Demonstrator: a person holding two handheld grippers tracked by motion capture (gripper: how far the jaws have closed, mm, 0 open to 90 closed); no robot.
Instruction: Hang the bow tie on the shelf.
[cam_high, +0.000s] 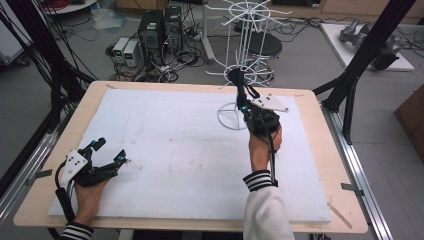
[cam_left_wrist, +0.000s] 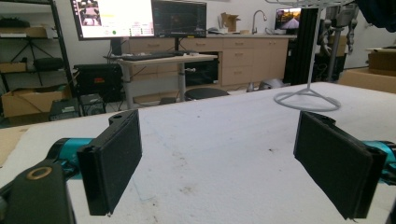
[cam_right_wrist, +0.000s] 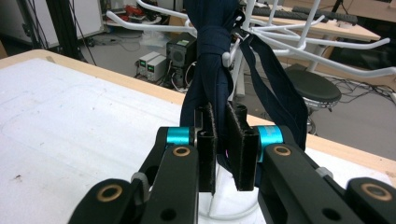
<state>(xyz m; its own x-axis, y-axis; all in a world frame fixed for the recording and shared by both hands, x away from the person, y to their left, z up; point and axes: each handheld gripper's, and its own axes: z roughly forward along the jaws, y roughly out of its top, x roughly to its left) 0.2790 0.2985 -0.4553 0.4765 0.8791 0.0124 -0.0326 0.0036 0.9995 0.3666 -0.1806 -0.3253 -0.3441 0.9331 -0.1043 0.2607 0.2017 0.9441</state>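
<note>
Right gripper view shows the right tool (cam_right_wrist: 223, 149) clamped on dark blue fabric (cam_right_wrist: 212, 56) hanging off the white rack (cam_right_wrist: 327, 44); high view adds the left tool (cam_high: 111, 151) spread wide over the worktop (cam_high: 165, 150). No readable labels.

White rack (cam_high: 248, 55) blocks far right; white board (cam_high: 165, 150) open elsewhere

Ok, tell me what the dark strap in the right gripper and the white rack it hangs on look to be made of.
The strap looks like soft navy woven fabric: matte, and it folds and drapes limply between the jaws of the right gripper. The rack looks like metal wire with a glossy white coating: thin, stiff, smooth rods with rounded tips, though coated plastic can't be ruled out.
</note>
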